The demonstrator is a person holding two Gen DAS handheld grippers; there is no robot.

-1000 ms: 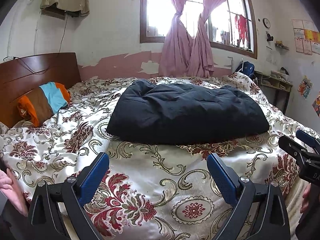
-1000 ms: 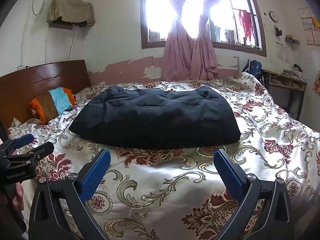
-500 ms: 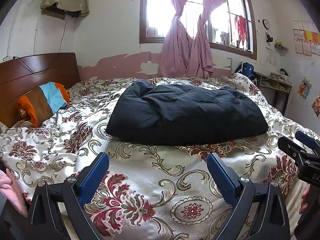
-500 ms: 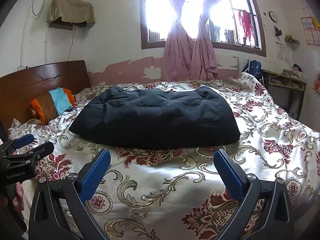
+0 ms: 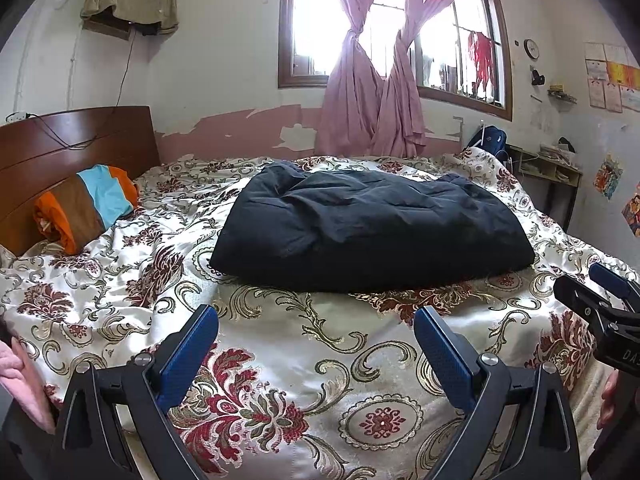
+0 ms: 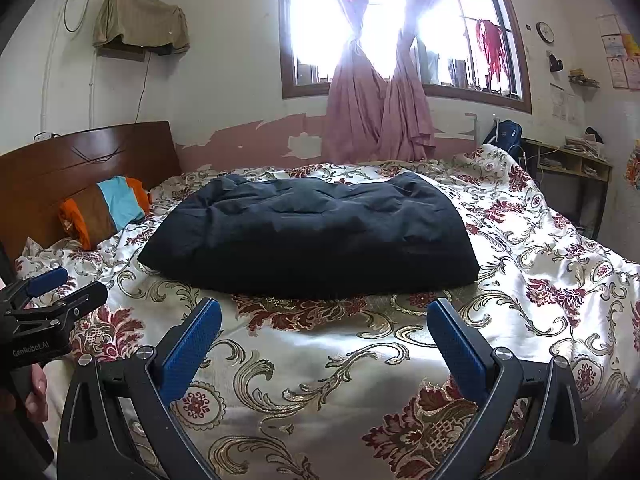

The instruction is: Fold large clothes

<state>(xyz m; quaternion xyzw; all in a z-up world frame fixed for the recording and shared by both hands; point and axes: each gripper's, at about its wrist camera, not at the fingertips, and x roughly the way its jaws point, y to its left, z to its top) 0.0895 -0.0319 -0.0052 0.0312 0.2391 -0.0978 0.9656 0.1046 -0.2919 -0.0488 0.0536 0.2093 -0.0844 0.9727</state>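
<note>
A dark padded garment point(image 5: 368, 228) lies folded into a thick, puffy bundle on the middle of the bed point(image 5: 280, 364), resting on the cream bedspread with its red and gold flower pattern. Taking that bundle as the landmark, the wooden headboard point(image 5: 72, 148) stands off to its left, and a striped pillow point(image 5: 86, 204) in orange, brown and light blue leans against the headboard, well apart from the bundle. Behind the bundle, past the far edge of the bed, pink curtains point(image 5: 372, 92) hang knotted in front of a bright window point(image 5: 312, 24). To the bundle's right, beyond the bed, a low wooden shelf point(image 6: 568, 160) stands against the wall. On the near side of the bundle, the left hand-held gripper point(image 5: 316, 344) hangs above the bedspread with its blue-padded fingers spread wide and nothing between them; it does not touch the garment. The right hand-held gripper point(image 6: 324, 336) sits likewise on the near side, fingers spread wide and holding nothing, apart from the bundle's front edge. Each one shows at the edge of the other's view, with part of a hand point(image 6: 36, 392) gripping the handle.
</note>
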